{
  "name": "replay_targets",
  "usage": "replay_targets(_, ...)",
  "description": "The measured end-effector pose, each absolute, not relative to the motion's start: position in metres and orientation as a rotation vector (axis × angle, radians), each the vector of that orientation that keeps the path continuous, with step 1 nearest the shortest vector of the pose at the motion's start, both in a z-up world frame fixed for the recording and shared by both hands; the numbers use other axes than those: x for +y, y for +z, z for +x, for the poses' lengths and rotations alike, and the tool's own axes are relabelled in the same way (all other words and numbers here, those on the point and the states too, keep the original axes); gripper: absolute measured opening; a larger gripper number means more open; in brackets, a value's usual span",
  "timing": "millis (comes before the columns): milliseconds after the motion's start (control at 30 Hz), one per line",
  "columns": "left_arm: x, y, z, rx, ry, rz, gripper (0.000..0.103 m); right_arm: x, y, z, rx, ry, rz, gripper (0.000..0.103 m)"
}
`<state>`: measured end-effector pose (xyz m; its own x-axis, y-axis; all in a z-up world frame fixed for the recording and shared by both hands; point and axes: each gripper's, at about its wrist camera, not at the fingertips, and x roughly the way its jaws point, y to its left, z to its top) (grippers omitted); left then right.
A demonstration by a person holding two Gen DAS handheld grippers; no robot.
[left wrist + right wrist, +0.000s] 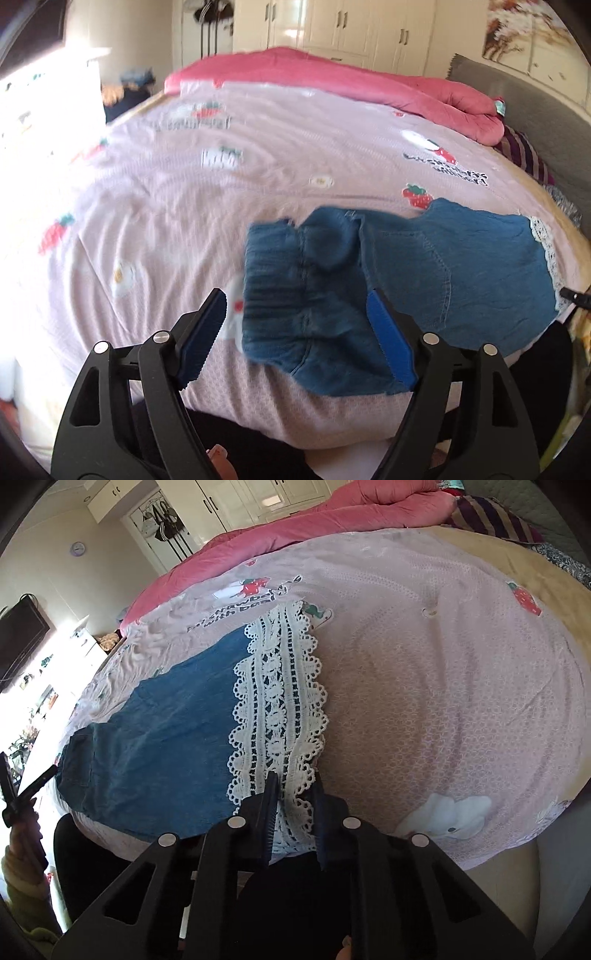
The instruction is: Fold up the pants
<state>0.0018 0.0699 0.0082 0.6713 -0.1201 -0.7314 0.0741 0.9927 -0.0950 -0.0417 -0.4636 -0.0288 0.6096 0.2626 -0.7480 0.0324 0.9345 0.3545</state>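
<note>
The left hand-held gripper (295, 332) stands wide open over the near edge of the bed (147, 206), its blue pads (201, 334) well apart and pressing on nothing. Between and just ahead of them lies the gathered elastic waistband (273, 280) of the denim pants (406, 280); the far pad overlaps the cloth in the view, but whether it touches is unclear. The pants lie flat on the pink strawberry-print sheet (258, 166), stretching away to this gripper's right toward a white lace hem (546, 251).

The right hand-held gripper (293, 801) has its jaws drawn close together on the near end of that lace hem (280, 701) — the white trim runs straight between the pads and away from the fingertips. To its left the blue denim (159, 738) spreads across the sheet toward the waistband end. At the left edge of this view a hand (22, 834) grips the black frame of the other tool.

Beyond both grippers, at the far side of the bed, lies a bunched pink quilt (332, 77) — with cream wardrobe doors (351, 26) behind it.
</note>
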Motion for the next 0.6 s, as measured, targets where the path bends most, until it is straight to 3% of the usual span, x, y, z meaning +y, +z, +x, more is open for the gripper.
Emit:
replay_targets(133, 0.081, -0.007, 0.011, 0.876, -0.081, -0.104, 0.071, -0.466, -0.027, -0.046, 0.915, 0.130, 0.358, 0.016)
replay_targets(233, 0.088, -0.021, 0.020, 0.924, -0.129, -0.212, 0.040, -0.464, -0.027, -0.046, 0.921, 0.129, 0.346, 0.016)
replay_targets(267, 0.090, -0.025, 0.022, 0.938, -0.131, -0.232, 0.037, -0.463, -0.027, -0.046, 0.924, 0.127, 0.342, 0.017)
replay_targets(600, 0.093, -0.002, 0.018, 0.895, -0.142, -0.145, 0.031, -0.453, -0.024, -0.049, 0.963, 0.141, 0.285, 0.014)
